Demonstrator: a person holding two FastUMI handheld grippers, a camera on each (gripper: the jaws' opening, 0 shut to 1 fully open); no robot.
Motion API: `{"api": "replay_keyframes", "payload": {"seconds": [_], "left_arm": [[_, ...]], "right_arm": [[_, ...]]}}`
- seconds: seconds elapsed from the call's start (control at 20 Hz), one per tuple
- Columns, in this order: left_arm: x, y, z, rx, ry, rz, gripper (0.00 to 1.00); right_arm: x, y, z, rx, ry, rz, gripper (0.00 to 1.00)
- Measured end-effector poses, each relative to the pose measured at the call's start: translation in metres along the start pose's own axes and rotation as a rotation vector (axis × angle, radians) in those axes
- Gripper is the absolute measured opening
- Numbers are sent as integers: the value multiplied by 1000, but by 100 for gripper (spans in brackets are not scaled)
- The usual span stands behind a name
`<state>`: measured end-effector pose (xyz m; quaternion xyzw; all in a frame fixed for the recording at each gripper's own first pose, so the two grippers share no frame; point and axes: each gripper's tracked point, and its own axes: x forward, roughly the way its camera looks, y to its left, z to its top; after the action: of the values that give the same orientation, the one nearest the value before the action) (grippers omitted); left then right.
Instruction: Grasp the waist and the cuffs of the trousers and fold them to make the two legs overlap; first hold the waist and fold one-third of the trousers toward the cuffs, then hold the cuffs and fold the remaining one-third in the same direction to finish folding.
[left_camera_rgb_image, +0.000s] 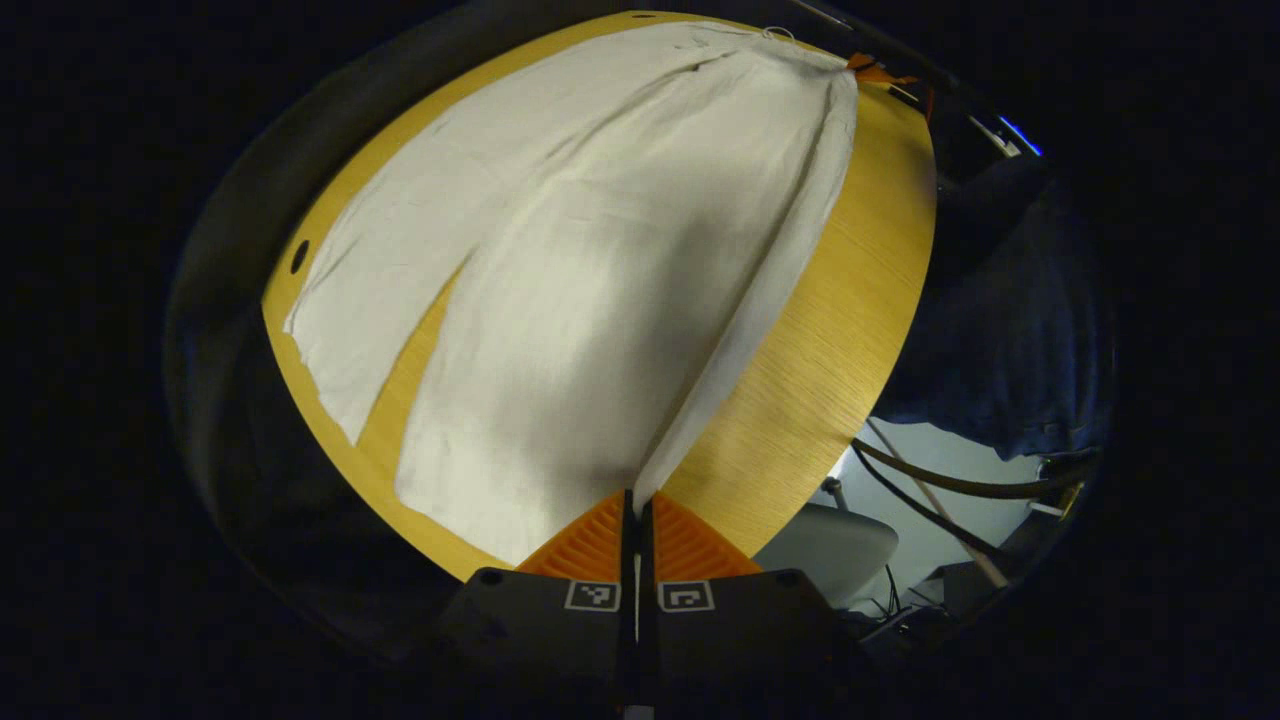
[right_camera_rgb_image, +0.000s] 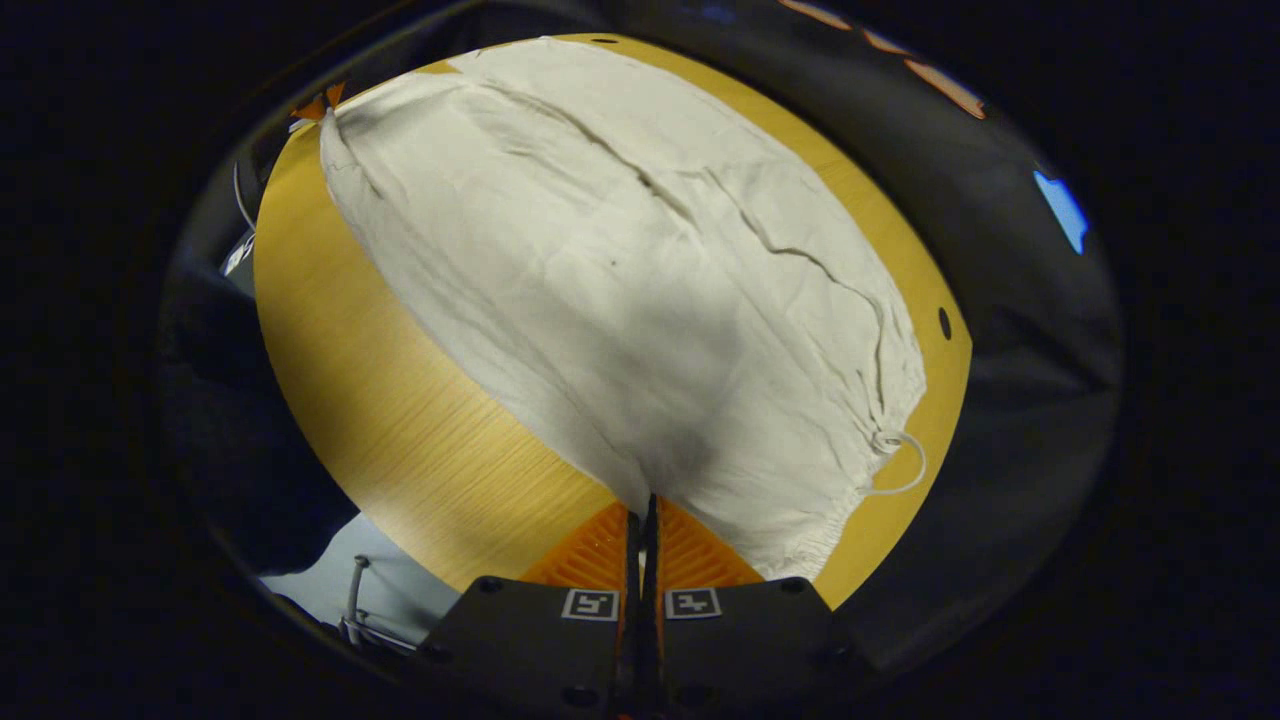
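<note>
Cream trousers (left_camera_rgb_image: 600, 260) lie spread on a round wooden table (left_camera_rgb_image: 830, 330), both legs fanning toward the near edge. In the left gripper view my left gripper (left_camera_rgb_image: 637, 500) is shut on the cuff edge of the near leg, which is lifted into a taut ridge running to the far side. In the right gripper view the trousers (right_camera_rgb_image: 620, 280) spread from the waist, a white drawstring (right_camera_rgb_image: 905, 465) looping out at the right. My right gripper (right_camera_rgb_image: 648, 505) is shut on the waist edge at the near rim of the table (right_camera_rgb_image: 400, 400).
Black cloth surrounds the table. In the left gripper view a person's dark sleeve (left_camera_rgb_image: 1010, 340), cables (left_camera_rgb_image: 940, 485) and a grey chair seat (left_camera_rgb_image: 830, 545) lie beyond the table's right edge. Small holes (left_camera_rgb_image: 299, 256) mark the tabletop's rim.
</note>
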<state>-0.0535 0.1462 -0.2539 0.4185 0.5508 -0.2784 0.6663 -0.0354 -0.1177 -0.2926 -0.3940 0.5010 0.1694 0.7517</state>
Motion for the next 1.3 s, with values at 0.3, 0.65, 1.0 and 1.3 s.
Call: {"api": "replay_keyframes", "payload": {"seconds": [0.3, 0.65, 1.0, 1.3], "left_arm": [[-45, 118, 64, -95, -150, 240, 0], [-42, 250, 152, -238, -338, 497, 0], [18, 315, 217, -309, -438, 617, 0], [57, 313, 250, -470, -596, 554, 42]], "right_arm": [[-39, -89, 92, 410, -201, -166, 3], [-20, -168, 182, 570, -344, -285, 2], [68, -189, 213, 575, -328, -261, 3], [105, -177, 241, 656, -367, -124, 31]]}}
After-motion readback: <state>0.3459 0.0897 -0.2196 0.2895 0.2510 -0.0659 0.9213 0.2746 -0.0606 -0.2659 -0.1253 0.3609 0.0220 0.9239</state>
